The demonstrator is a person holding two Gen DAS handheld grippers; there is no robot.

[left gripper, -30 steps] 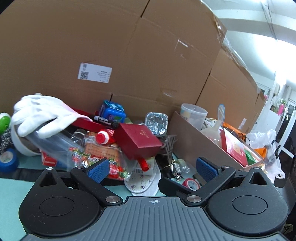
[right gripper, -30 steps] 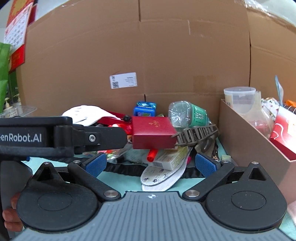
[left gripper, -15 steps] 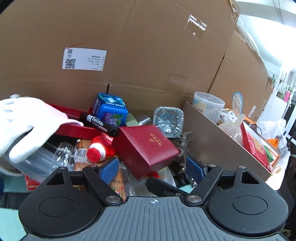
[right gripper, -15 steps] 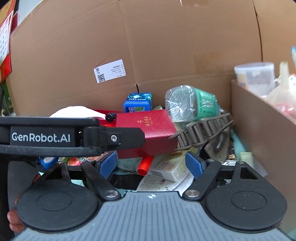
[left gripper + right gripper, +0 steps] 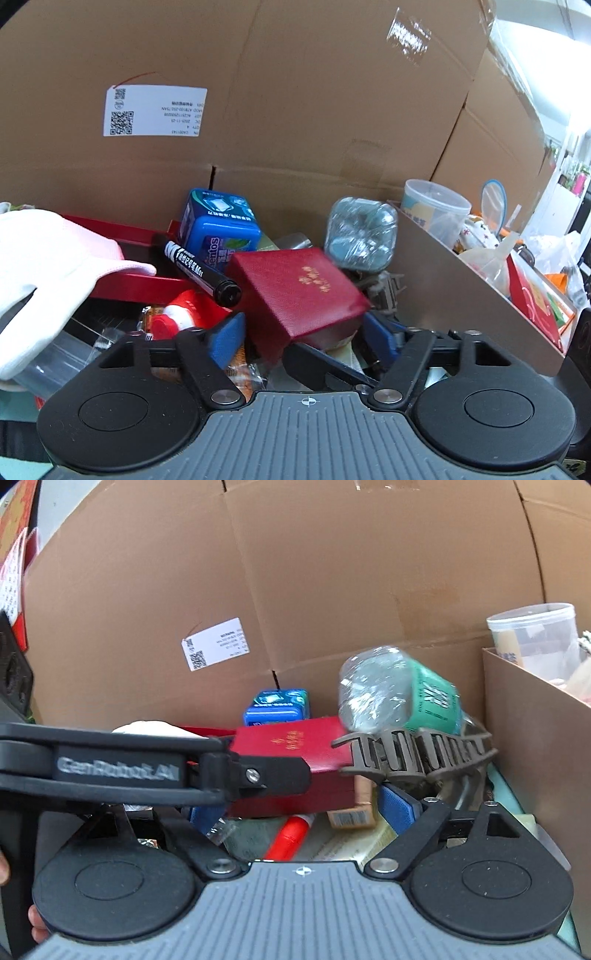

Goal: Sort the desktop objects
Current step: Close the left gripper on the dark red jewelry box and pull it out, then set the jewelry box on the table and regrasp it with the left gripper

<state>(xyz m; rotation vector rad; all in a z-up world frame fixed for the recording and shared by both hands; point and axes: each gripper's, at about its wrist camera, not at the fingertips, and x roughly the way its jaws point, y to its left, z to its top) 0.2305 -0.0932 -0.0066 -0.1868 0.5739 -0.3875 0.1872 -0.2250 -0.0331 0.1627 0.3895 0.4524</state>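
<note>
Closing in on the red box (image 5: 301,291): it sits tilted, dead ahead between the left gripper (image 5: 303,334)'s spread fingers, not pinched yet; right gripper (image 5: 301,808) spread too.

Gift box (image 5: 299,291) between marker (image 5: 201,271), left, and bottle (image 5: 360,234), right.

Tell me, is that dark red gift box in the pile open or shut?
Shut. The red gift box has its lid seated flush all round, gold lettering on top, and it lies tilted on the clutter.
</note>
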